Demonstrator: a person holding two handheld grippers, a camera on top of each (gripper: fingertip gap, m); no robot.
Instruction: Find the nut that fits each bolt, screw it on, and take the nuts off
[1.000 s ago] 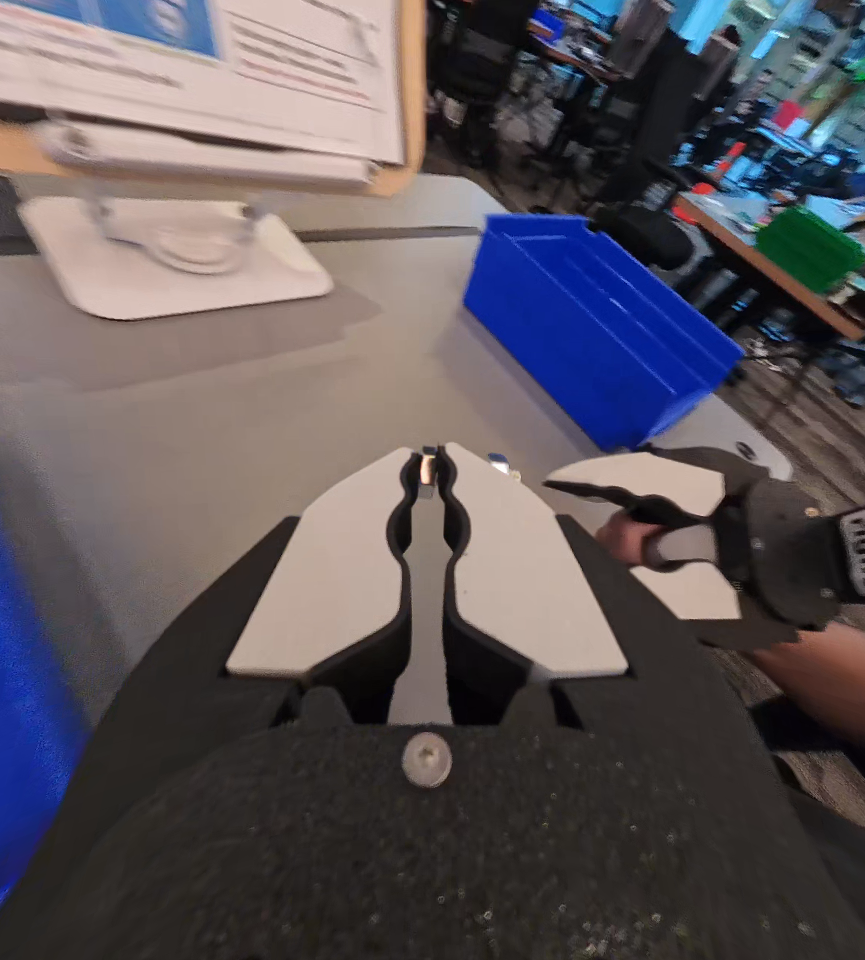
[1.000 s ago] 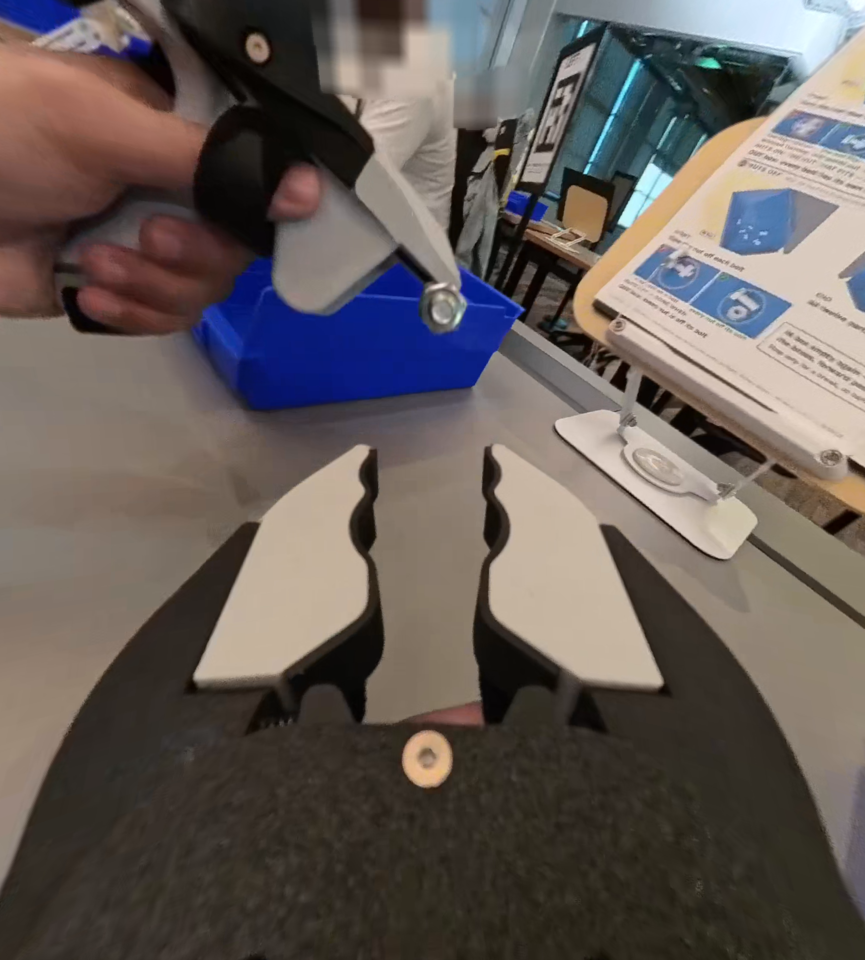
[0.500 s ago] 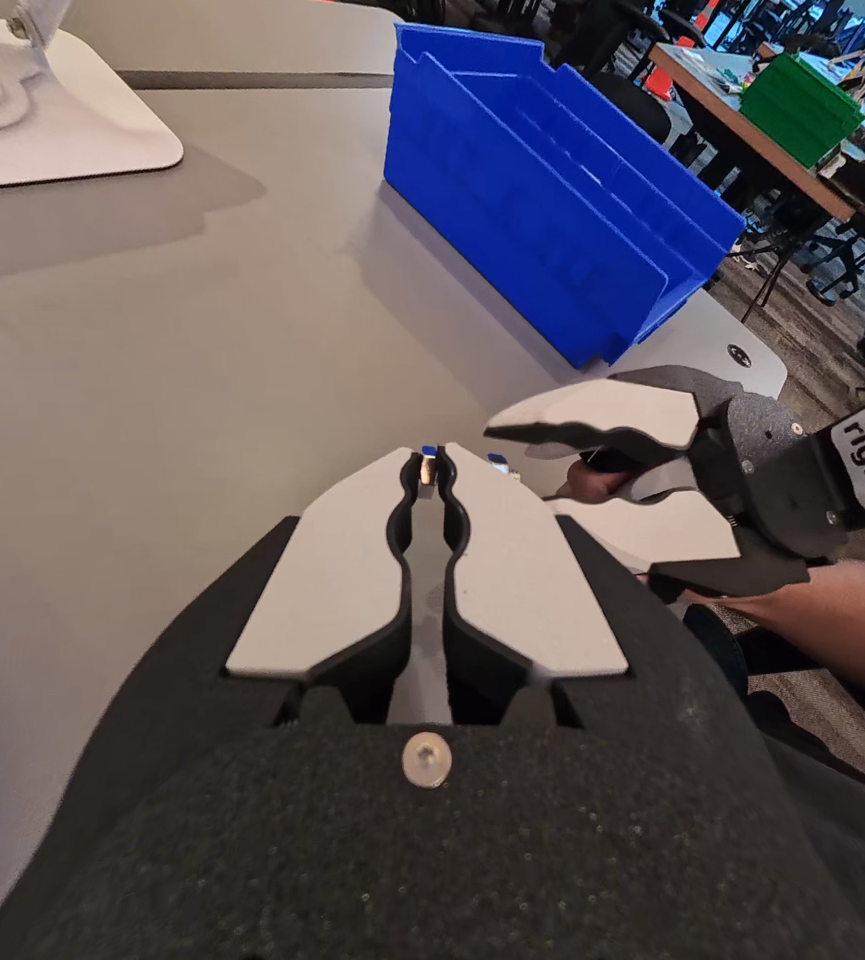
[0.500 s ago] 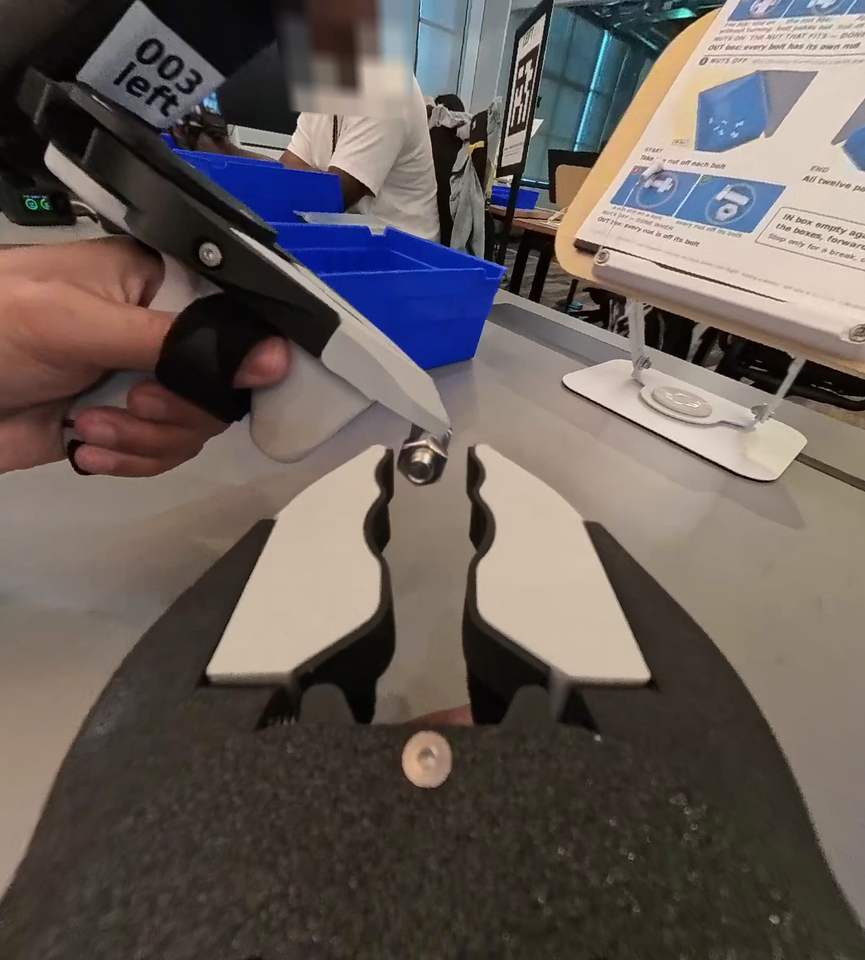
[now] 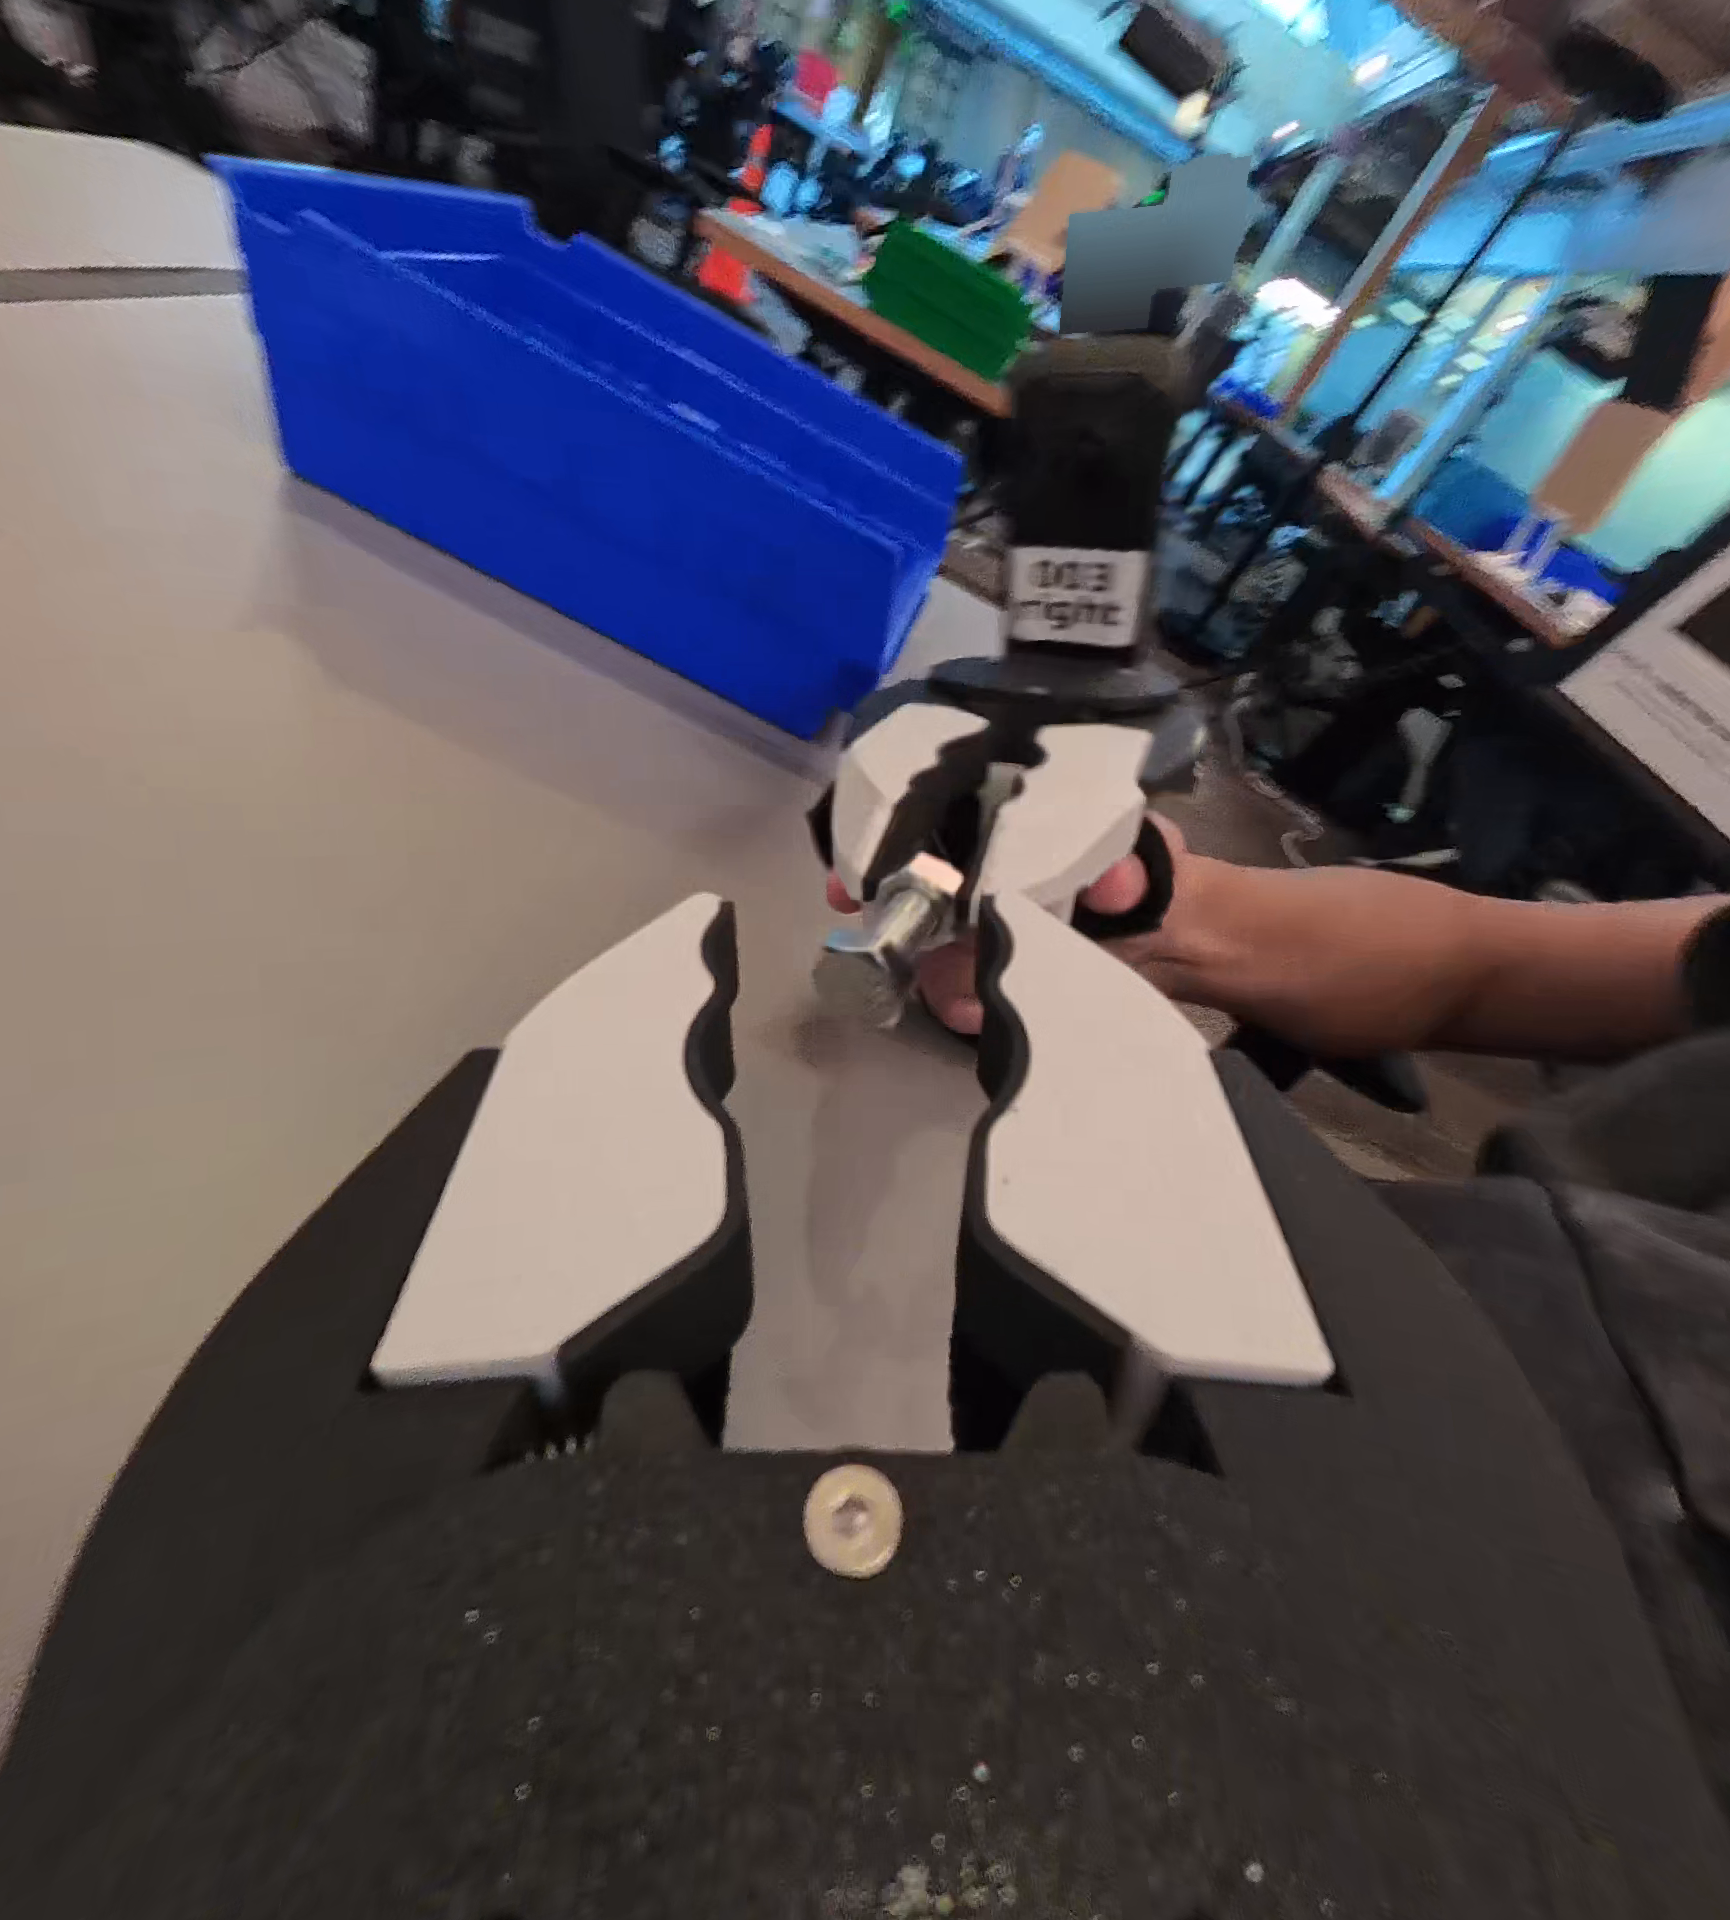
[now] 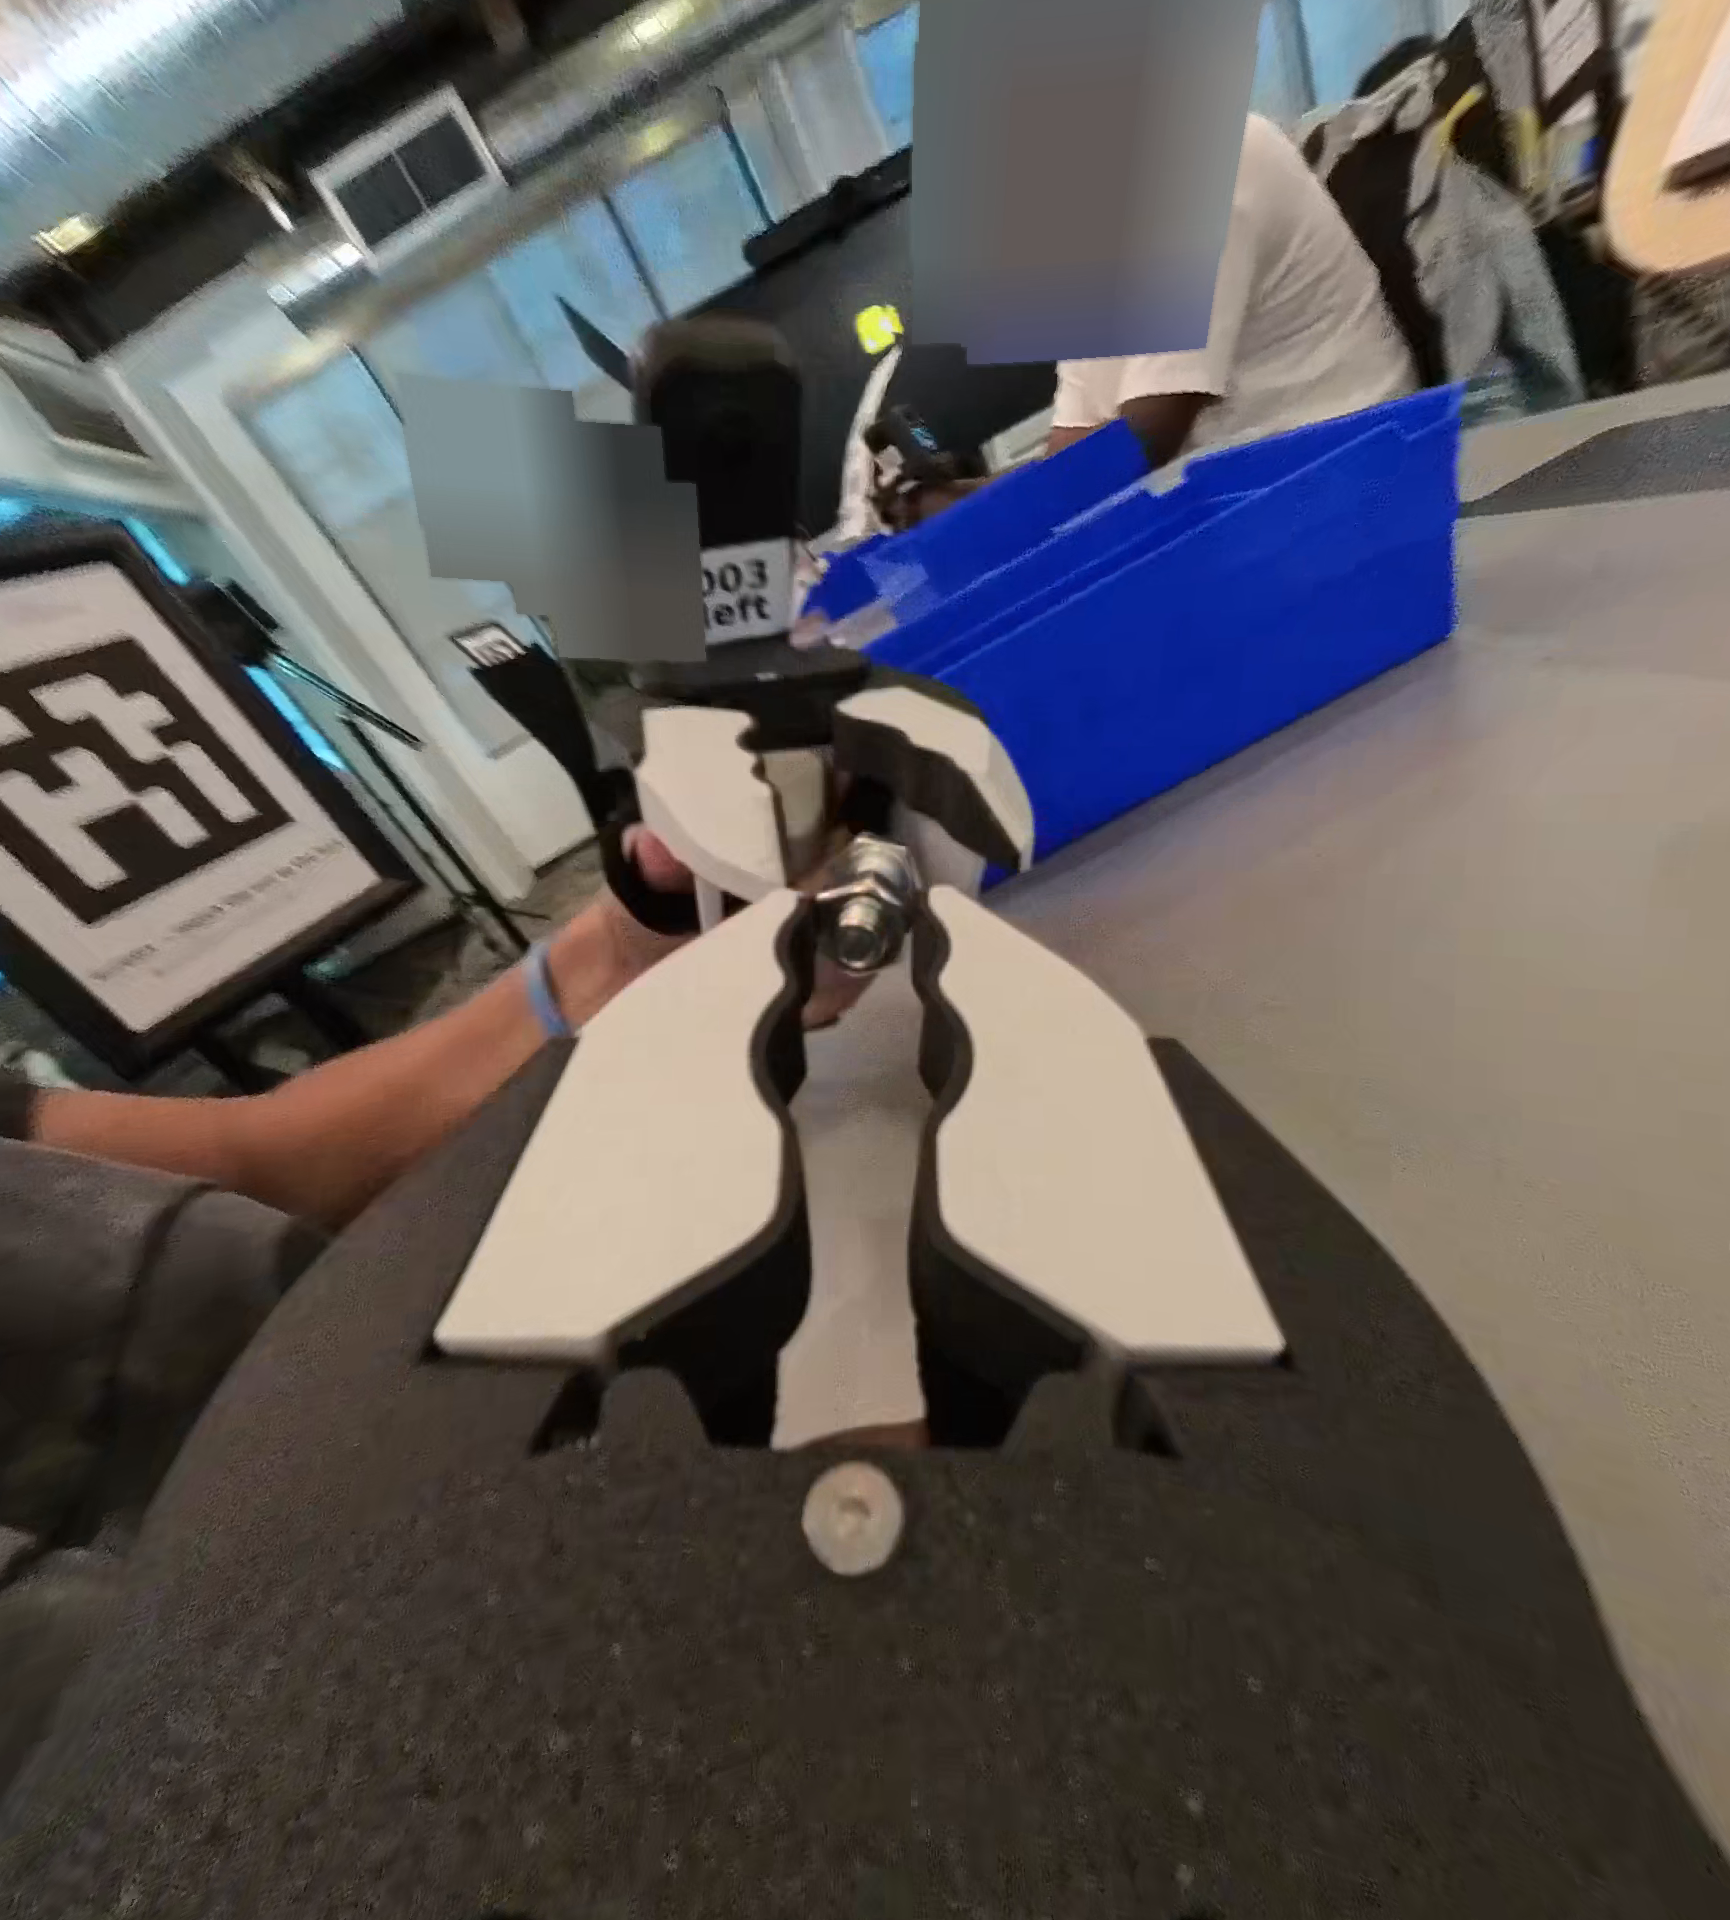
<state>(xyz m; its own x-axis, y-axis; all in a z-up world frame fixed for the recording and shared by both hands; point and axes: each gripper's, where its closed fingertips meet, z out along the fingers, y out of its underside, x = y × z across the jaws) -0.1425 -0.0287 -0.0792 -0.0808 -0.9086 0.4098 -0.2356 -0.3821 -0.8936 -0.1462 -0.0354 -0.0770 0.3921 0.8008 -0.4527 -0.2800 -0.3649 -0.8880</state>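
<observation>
A silver bolt with a nut on it (image 6: 866,914) sits between the tips of my right gripper (image 6: 861,927), which is shut on it a little above the grey table (image 6: 1463,935). In the left wrist view the same bolt (image 5: 913,914) shows in the right gripper (image 5: 928,883), just ahead of my left gripper's right fingertip. My left gripper (image 5: 853,914) is open and empty, jaws wide apart. It faces the right gripper head on, and it also shows in the right wrist view (image 6: 840,831) right behind the bolt.
A blue bin (image 5: 580,468) stands on the table ahead of the left gripper. Another blue bin (image 6: 1204,644) stands behind the left gripper in the right wrist view. A sign with a black-and-white marker (image 6: 102,769) stands off the table. A person in a white shirt (image 6: 1287,291) sits beyond. Less than 4 cm separates the two grippers' tips.
My left gripper has opened and let go of the bolt. My right gripper has closed on it. Both grippers have swung round to face each other.
</observation>
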